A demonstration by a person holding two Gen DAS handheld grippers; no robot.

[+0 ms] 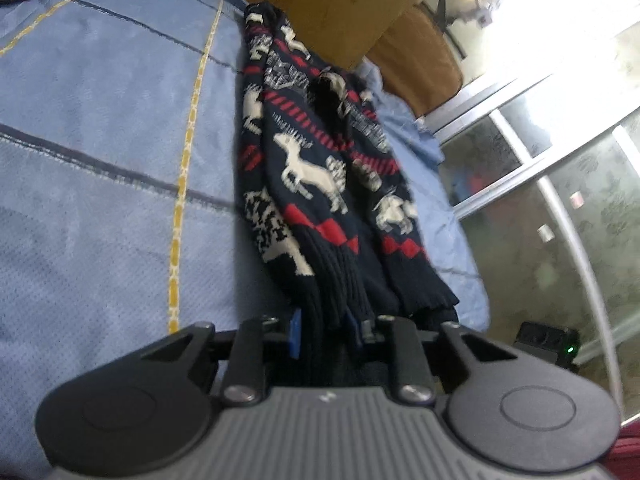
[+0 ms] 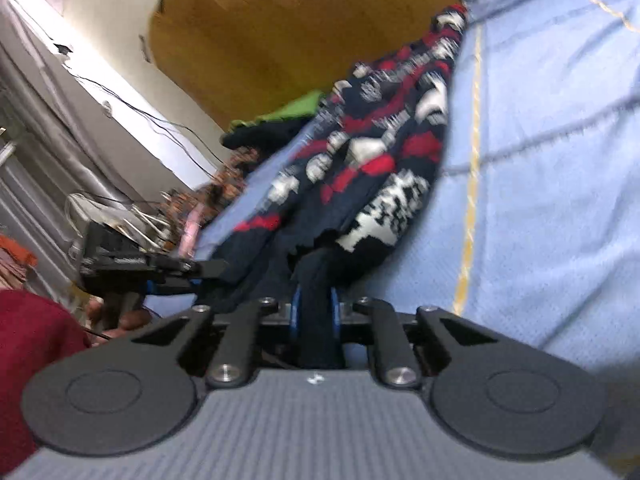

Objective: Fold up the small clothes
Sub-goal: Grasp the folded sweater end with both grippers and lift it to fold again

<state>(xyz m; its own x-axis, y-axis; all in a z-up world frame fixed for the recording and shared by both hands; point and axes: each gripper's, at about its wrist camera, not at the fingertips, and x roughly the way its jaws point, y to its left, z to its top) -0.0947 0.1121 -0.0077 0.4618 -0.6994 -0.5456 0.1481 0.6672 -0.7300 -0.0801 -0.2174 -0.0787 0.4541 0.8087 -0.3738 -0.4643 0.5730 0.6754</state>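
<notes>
A small dark navy knitted sweater (image 1: 316,168) with white reindeer and red bands lies on a blue bedspread (image 1: 100,140). It stretches away from me, with its ribbed hem nearest. My left gripper (image 1: 326,330) is shut on a bunch of that ribbed hem, with the blue pads pressing on both sides. In the right wrist view the same sweater (image 2: 380,152) runs up and to the right. My right gripper (image 2: 316,312) is shut on a dark fold of its hem. The left gripper (image 2: 188,268) shows at the left of that view, holding the hem's other end.
A wooden headboard (image 1: 340,4) rises behind the sweater. A pile with green and patterned clothes (image 2: 280,116) lies further along the bed. A glass door (image 1: 560,160) and a small black device (image 1: 548,344) are at the right. A person's dark red sleeve (image 2: 28,340) is at lower left.
</notes>
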